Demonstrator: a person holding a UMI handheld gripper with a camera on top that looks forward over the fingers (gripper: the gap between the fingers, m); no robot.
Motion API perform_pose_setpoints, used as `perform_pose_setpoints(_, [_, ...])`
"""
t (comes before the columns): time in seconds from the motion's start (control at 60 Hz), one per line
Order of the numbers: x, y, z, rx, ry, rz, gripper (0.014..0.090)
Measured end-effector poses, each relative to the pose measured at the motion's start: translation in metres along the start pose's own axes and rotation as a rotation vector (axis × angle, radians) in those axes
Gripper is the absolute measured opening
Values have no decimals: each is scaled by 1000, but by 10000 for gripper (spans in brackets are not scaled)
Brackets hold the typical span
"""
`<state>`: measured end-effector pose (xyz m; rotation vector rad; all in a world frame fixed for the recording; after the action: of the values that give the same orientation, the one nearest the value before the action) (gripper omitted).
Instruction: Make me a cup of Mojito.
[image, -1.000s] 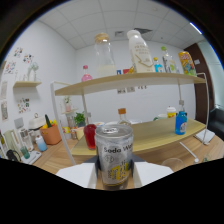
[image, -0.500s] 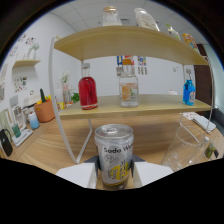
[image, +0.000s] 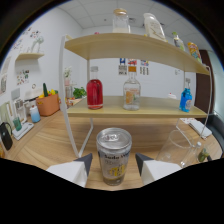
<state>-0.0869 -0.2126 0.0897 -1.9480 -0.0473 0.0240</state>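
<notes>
Presently carrying soda water can (image: 114, 156) toward clear glass (image: 180, 148), just beside it on the wooden table (image: 50, 145). Judgement: keep can upright, tip slowly over the rim. Gripper (image: 114, 165) narrowed, both fingers pressing the can's sides, holding it before the shelf (image: 135, 106).

The tool (image: 114, 167) has white fingers (image: 75, 172) with dark tips.
</notes>
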Motion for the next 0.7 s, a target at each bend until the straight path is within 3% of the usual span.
perform_pose_setpoints(0.033, [2, -5, -7, -9, 18, -10, 863])
perform_pose_setpoints(0.233, [-2, -33, -66, -83, 9, 17, 860])
perform_pose_setpoints(0.383, [10, -46, -108, -91, -3, -23, 855])
perform_pose_setpoints(0.7, [77, -12, -153, -192, 39, -8, 859])
